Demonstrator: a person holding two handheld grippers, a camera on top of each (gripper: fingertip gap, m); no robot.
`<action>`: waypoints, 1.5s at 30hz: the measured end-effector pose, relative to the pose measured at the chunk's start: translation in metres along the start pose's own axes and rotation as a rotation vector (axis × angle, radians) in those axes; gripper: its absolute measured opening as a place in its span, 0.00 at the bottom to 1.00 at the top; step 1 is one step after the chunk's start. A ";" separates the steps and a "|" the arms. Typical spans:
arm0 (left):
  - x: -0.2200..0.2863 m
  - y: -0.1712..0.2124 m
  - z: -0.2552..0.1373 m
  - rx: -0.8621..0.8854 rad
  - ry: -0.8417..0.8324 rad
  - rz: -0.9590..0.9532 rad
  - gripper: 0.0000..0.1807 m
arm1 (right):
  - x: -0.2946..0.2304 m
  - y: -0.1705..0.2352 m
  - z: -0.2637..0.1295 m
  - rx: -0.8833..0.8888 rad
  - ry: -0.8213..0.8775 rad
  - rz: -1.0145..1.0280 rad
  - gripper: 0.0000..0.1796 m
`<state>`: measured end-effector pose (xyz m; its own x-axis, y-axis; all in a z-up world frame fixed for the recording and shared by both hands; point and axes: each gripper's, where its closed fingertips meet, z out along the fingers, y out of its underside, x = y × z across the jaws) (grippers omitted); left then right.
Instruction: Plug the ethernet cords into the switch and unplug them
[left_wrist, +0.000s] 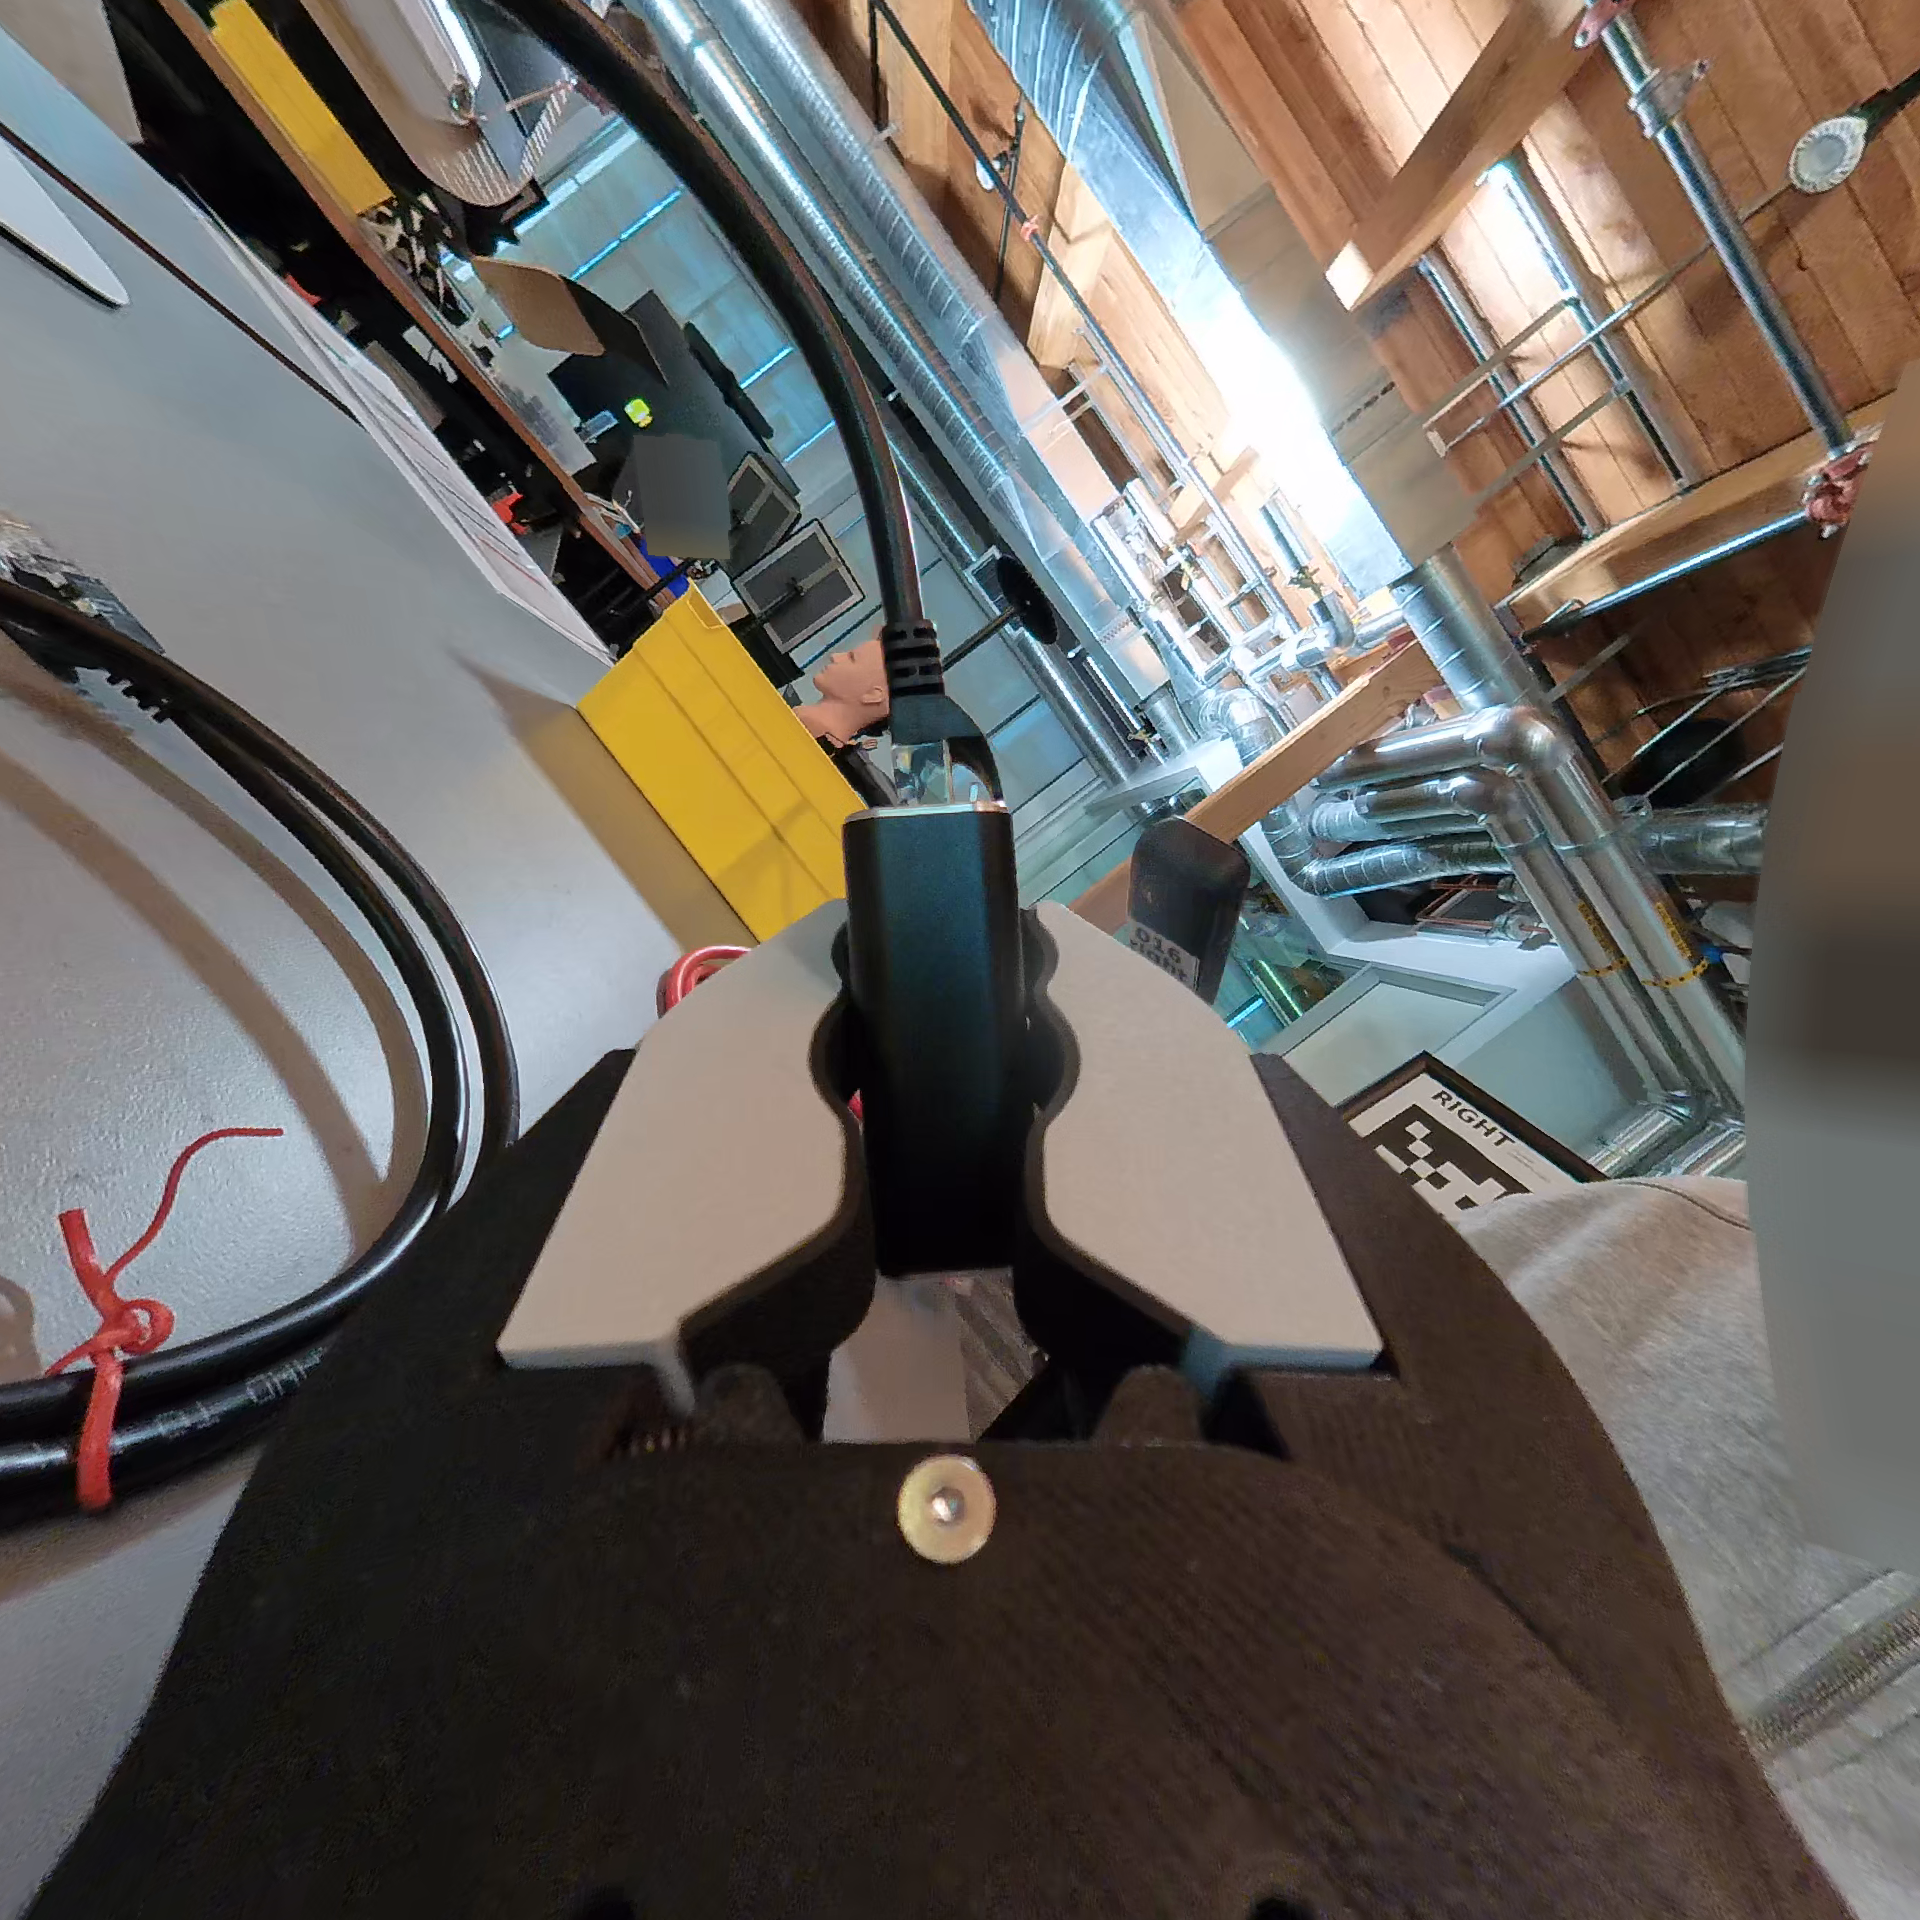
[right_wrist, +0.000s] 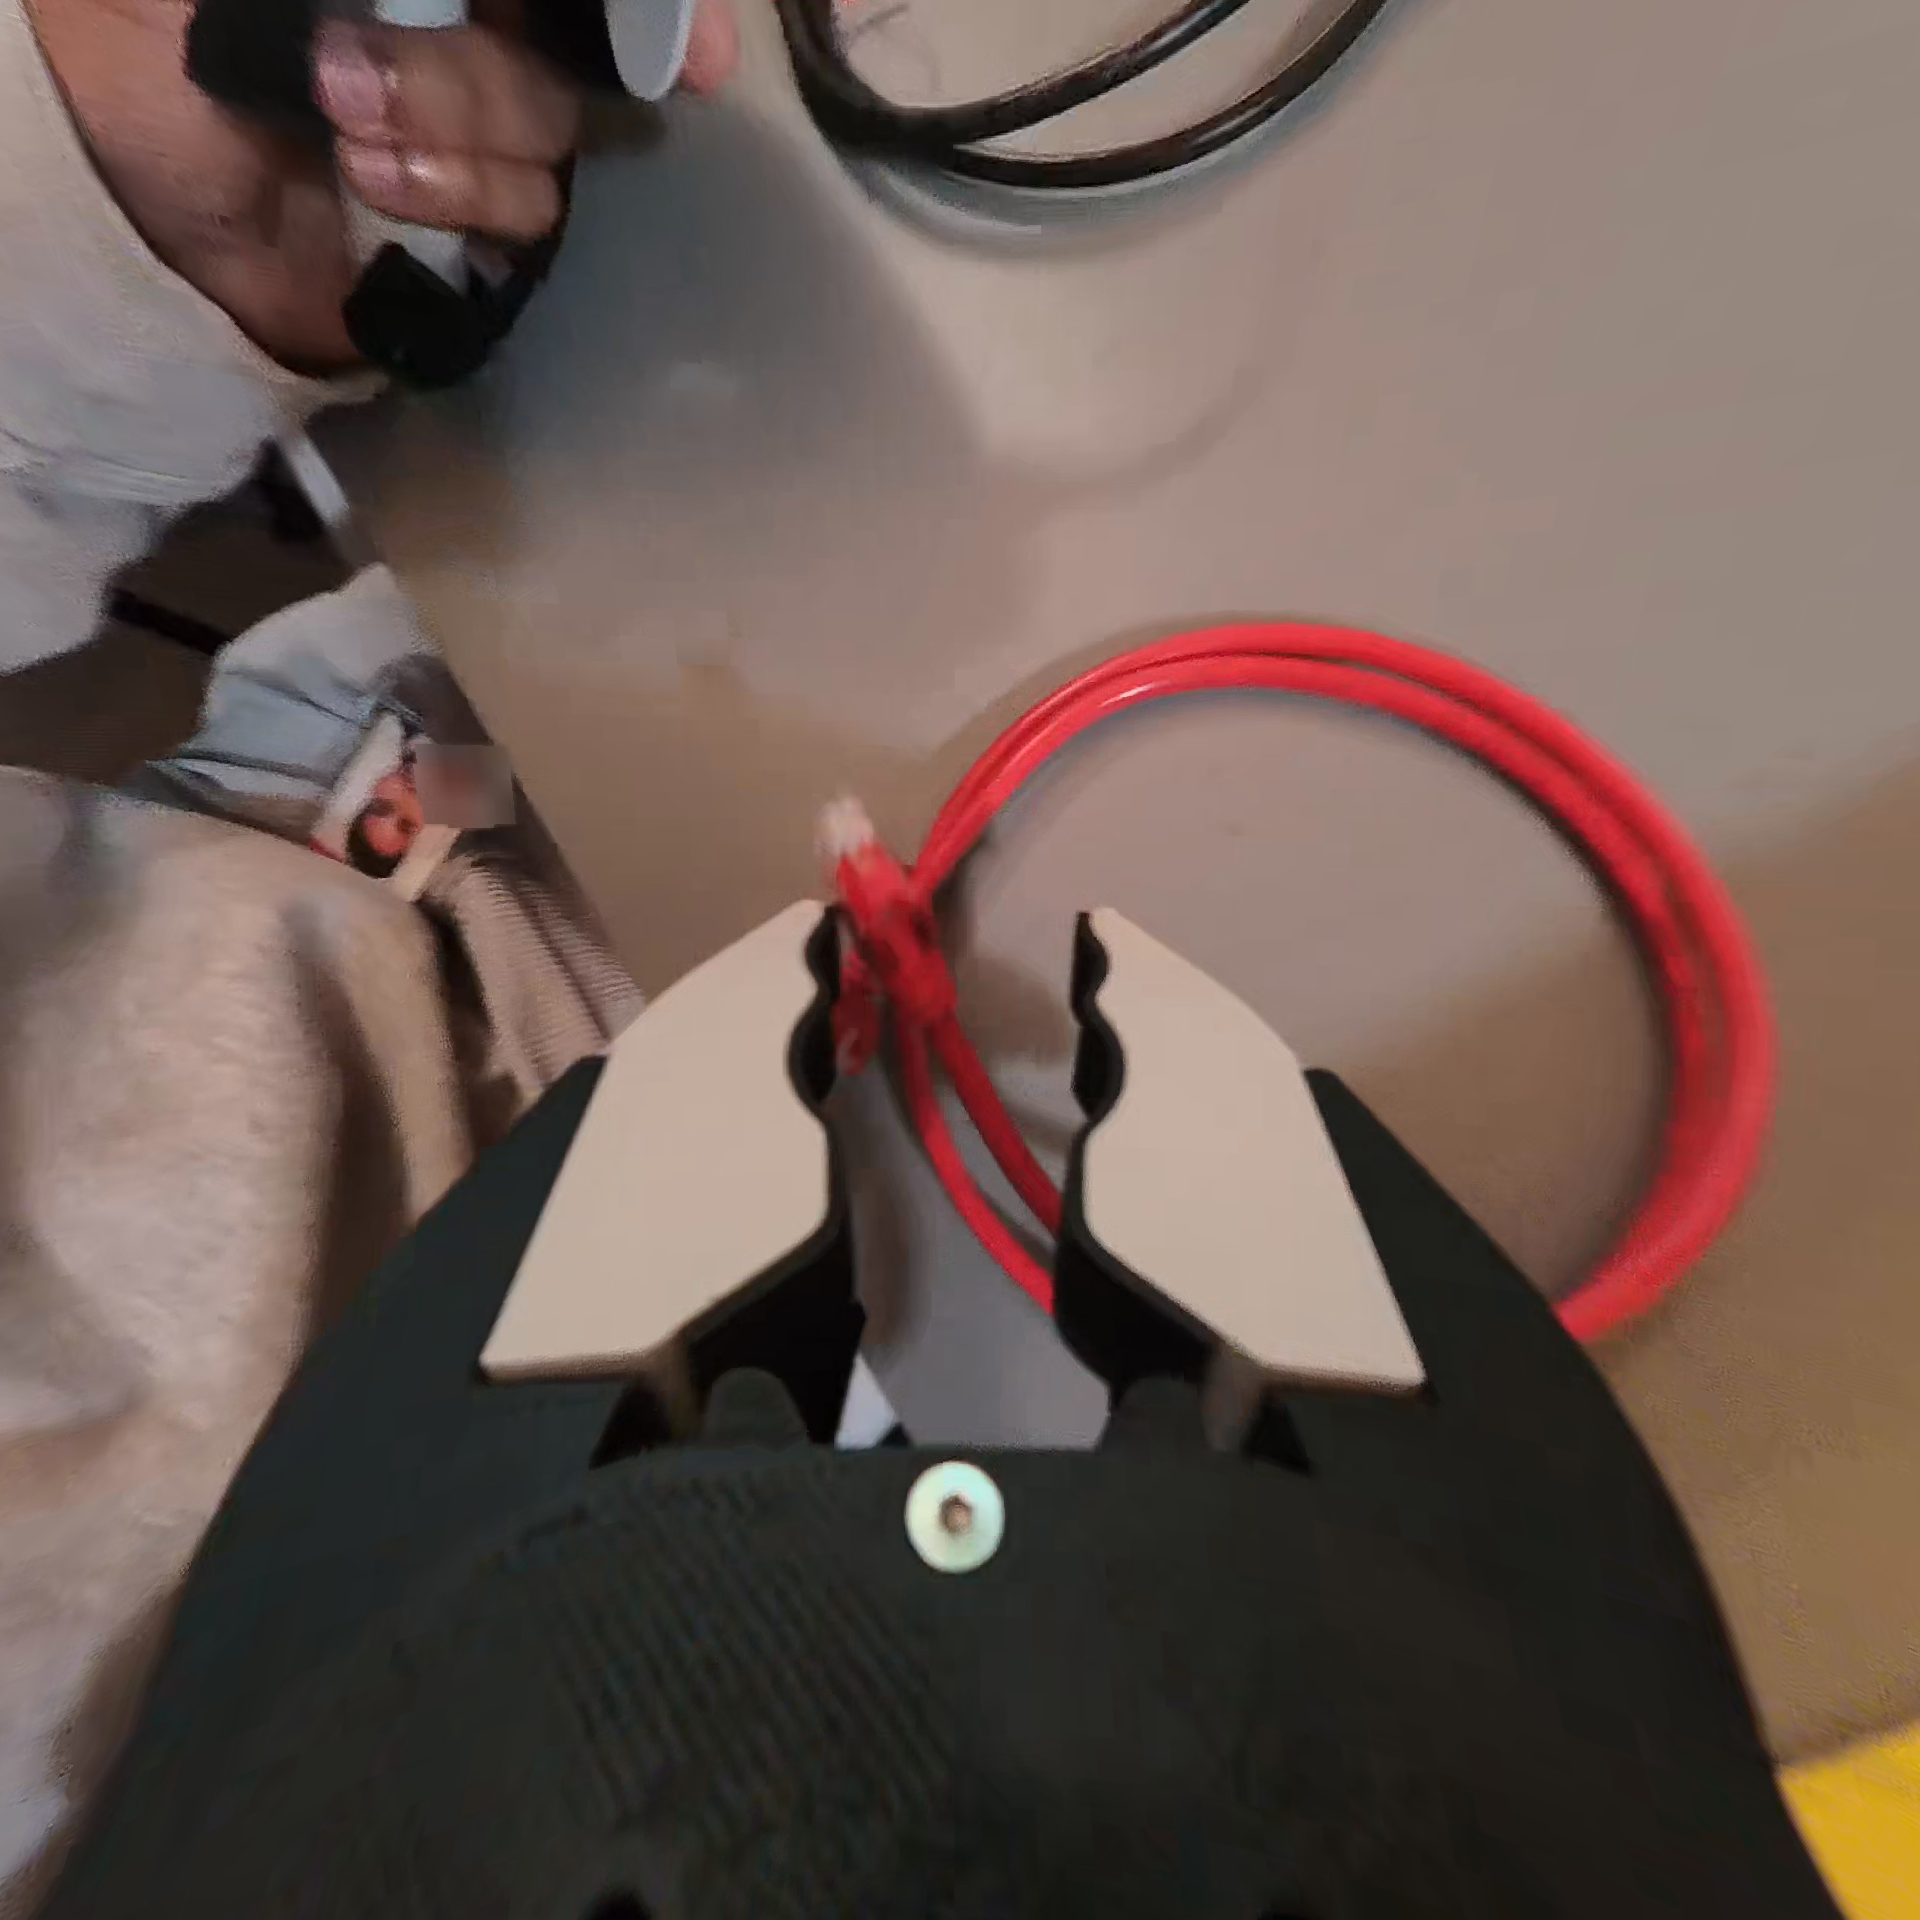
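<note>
Clamping the black switch (left_wrist: 928, 1039) between its grey fingers (left_wrist: 717, 1153), the left gripper (left_wrist: 935, 997) holds it lifted and pointing away from the table (left_wrist: 260, 499). A black cord (left_wrist: 831, 353) is plugged into the switch's far end and arcs up out of view. Another black cord (left_wrist: 457, 997) lies coiled on the table to the left, bound with a red twist tie (left_wrist: 104, 1351).

Over by the right gripper (right_wrist: 951, 935), the jaws stand apart, gripping nothing. The red cord (right_wrist: 1621, 883) lies coiled on the table just beyond them, its plug (right_wrist: 862, 862) near the left fingertip; blur hides whether they touch.
</note>
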<state>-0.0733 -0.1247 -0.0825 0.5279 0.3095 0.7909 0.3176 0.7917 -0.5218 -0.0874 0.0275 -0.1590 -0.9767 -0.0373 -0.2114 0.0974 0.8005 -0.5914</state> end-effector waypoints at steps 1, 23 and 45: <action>0.000 0.000 0.000 0.000 0.002 -0.002 0.14 | -0.005 -0.001 0.002 0.004 -0.022 0.016 0.28; 0.000 -0.001 -0.001 0.007 0.006 -0.013 0.14 | 0.027 -0.047 -0.050 0.216 0.406 -0.228 0.06; -0.001 0.001 -0.001 0.003 -0.012 -0.002 0.14 | 0.177 0.083 -0.161 0.070 0.914 0.186 0.23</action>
<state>-0.0730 -0.1252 -0.0842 0.5179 0.3143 0.7956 0.3164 0.7937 -0.5195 -0.2827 0.1837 -0.1198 -0.7125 0.5964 0.3696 0.2490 0.7074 -0.6615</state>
